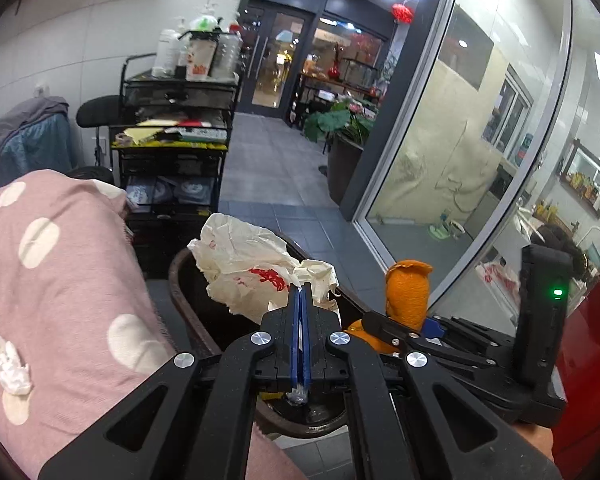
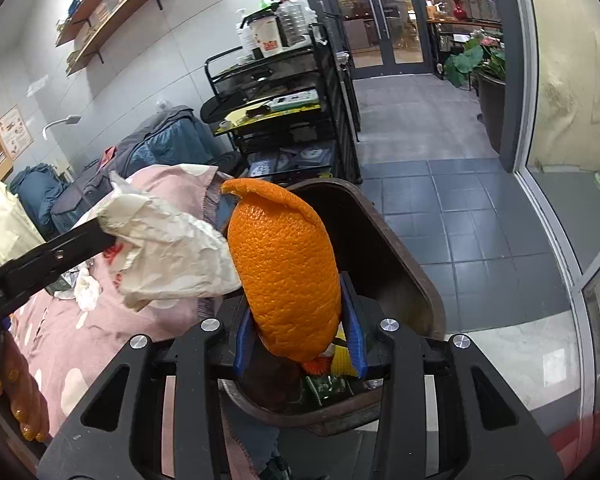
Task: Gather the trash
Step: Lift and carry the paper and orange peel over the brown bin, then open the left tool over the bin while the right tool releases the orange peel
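From my left wrist camera, the white plastic bag (image 1: 256, 268) with red print sits at twelve o'clock from my left gripper (image 1: 301, 292), bunched up right at the fingertips. The blue pads (image 1: 296, 336) are pressed nearly together, pinching a fold of the bag between them, so this claw is clamped on the bag. The bag hangs over the dark brown bin (image 1: 188, 292), whose rim curves round at nine o'clock of the claw. At three o'clock I see my right gripper (image 1: 404, 320) side-on, with the orange peel (image 1: 406, 288) sticking up out of it.

From the right wrist camera, the orange peel (image 2: 286, 276) fills the centre, standing upright at twelve o'clock between the blue pads (image 2: 354, 328) of my right gripper (image 2: 298, 320). The jaws stand partly apart, spread by the peel's width and closed against it on both sides. Directly beneath and beyond the peel is the bin (image 2: 404, 264), with scraps visible in its bottom. At nine o'clock the left gripper (image 2: 80, 240) reaches in, holding the bag (image 2: 168, 248) above the pink spotted blanket (image 2: 168, 312).
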Tool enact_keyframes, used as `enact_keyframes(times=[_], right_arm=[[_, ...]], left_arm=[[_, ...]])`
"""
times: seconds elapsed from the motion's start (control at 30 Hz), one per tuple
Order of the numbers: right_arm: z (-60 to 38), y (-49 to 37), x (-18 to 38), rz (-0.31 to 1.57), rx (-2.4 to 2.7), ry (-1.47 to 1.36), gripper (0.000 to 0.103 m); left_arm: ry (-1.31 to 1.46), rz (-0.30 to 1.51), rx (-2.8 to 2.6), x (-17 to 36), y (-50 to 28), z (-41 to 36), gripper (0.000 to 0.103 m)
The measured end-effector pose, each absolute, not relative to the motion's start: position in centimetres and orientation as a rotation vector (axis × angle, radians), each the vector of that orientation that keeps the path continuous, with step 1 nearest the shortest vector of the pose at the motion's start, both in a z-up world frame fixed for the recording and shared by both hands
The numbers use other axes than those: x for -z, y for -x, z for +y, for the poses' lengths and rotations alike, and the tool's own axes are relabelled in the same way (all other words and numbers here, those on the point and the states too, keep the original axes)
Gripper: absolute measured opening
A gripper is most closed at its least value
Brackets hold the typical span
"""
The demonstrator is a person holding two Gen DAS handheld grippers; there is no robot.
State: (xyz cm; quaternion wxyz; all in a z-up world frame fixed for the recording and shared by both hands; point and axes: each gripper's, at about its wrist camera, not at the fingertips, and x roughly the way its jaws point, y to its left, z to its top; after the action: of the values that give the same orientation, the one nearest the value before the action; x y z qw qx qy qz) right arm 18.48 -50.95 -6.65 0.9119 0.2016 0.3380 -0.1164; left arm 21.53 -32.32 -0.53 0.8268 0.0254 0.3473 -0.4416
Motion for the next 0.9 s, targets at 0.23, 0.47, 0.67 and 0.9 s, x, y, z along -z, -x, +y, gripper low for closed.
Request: enact_keyframes(times=[0.23, 0.47, 0.67, 0.9], right_arm=[[-52.2, -17.7, 7.7, 0.71, 0.273, -0.436, 0.038], [-52.9, -18.5, 8.3, 0.72, 0.275, -0.447, 0.038], [-52.6, -19.9, 8.9, 0.74, 0.253, -0.438, 0.038], [-51.6, -22.0, 10.3, 0.786, 0.231, -0.433, 0.038]], left_arm=[[-0.139, 0.878, 0.942, 4.1, -23.2, -36.3, 0.013], [-0.121, 0.866, 0.896, 4.7, -23.5, -35.1, 0.069], [-0.057, 0.815, 0.845, 3.7, -23.0, -32.2, 0.08], [-0.068, 0.746, 0.764, 3.0, -21.1, -29.4, 0.087]])
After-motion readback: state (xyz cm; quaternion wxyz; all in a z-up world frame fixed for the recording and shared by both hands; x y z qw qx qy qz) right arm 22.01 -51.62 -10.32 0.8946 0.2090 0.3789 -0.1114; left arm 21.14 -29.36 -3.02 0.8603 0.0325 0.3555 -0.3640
